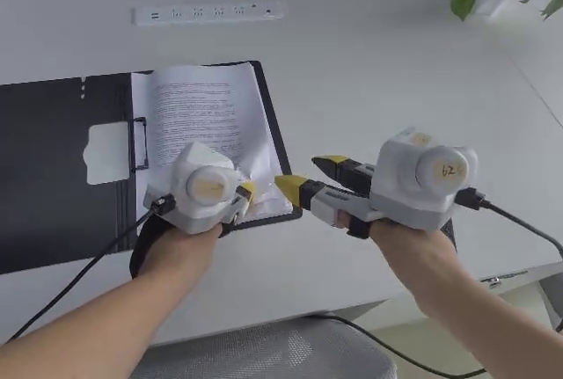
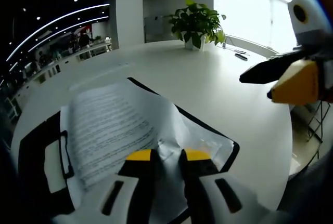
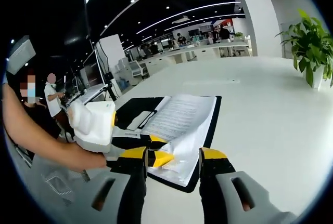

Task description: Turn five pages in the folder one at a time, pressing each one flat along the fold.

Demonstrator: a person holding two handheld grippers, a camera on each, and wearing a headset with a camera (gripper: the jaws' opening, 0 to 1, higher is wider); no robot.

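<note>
Your left gripper (image 2: 165, 156) is clamped on the near right corner of the top page (image 1: 207, 111) in the open folder (image 1: 53, 177), so carry it left slowly, with the right gripper (image 1: 310, 173), jaws apart, ready to press the fold.

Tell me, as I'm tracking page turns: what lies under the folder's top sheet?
Where the left gripper pinches up the top sheet, more white sheets show beneath, over the black folder. Their count is covered.

**Open folder, page corner lifting**

A black folder (image 1: 53, 177) is lying open and flat on the white tabletop (image 1: 396, 62). Its printed top page (image 1: 207, 111) is resting on the right half, its lower corner curling upward, pinched in the left gripper (image 1: 246, 193).
</note>
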